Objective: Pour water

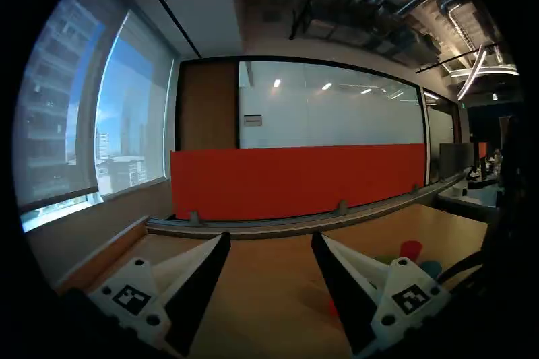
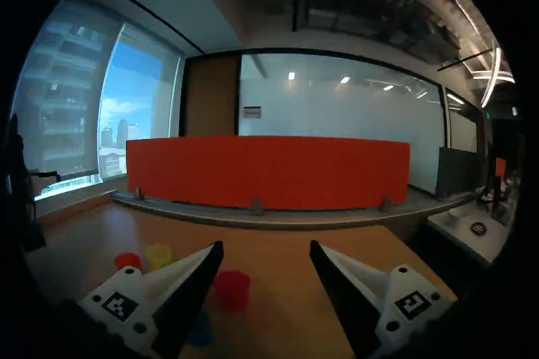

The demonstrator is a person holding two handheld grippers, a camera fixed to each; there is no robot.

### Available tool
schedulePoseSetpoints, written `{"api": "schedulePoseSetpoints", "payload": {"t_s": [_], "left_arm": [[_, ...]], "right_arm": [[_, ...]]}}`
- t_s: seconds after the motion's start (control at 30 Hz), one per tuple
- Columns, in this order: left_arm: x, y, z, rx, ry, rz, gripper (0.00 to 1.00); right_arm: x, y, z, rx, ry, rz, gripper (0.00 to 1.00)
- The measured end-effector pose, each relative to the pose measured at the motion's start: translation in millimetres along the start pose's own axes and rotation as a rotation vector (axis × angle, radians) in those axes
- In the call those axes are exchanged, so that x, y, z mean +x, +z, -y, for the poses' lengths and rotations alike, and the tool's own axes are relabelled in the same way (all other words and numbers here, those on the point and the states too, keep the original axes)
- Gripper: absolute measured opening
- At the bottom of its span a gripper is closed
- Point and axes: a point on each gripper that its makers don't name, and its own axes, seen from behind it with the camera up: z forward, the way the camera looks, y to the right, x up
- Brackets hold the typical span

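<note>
In the right gripper view several small plastic cups stand on the wooden desk [image 2: 283, 271]: a red cup [image 2: 232, 288] just past my left finger, a yellow cup [image 2: 158, 254] and another red cup [image 2: 127, 261] further left, and a blue cup [image 2: 200, 329] half hidden behind that finger. My right gripper [image 2: 266, 244] is open above the desk with nothing between its fingers. In the left gripper view a red cup [image 1: 411, 249], a blue cup [image 1: 431, 268] and a green one [image 1: 384, 260] sit to the right. My left gripper [image 1: 270, 236] is open and holds nothing.
An orange partition [image 2: 269, 170] runs along the desk's far edge on a grey rail. Large windows [image 1: 128, 123] line the left wall. A neighbouring desk [image 2: 475, 224] with dark items lies to the right. A dark blurred shape [image 2: 17, 190] stands at the left edge.
</note>
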Motion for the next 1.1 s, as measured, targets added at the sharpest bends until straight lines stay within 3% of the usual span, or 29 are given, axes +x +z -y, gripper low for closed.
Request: {"api": "schedulePoseSetpoints", "payload": {"t_s": [0.2,0.43,0.8,1.1], "left_arm": [[30.8,4.5,-14.0,-0.052,0.006,-0.008,0.89],[40.8,12.0,-24.5,-0.097,-0.026,0.026,0.89],[37.8,18.5,-41.0,-0.174,-0.065,0.063,0.89],[48.5,12.1,-67.8,-0.299,-0.053,0.047,0.89]], "right_arm": [[29.8,0.3,4.2,0.033,0.019,0.003,0.99],[60.7,-0.4,3.0,0.044,0.001,-0.006,0.99],[66.3,-3.1,2.0,0.082,0.003,-0.002,0.99],[71.4,-8.5,19.2,0.199,-0.008,-0.002,0.99]]}}
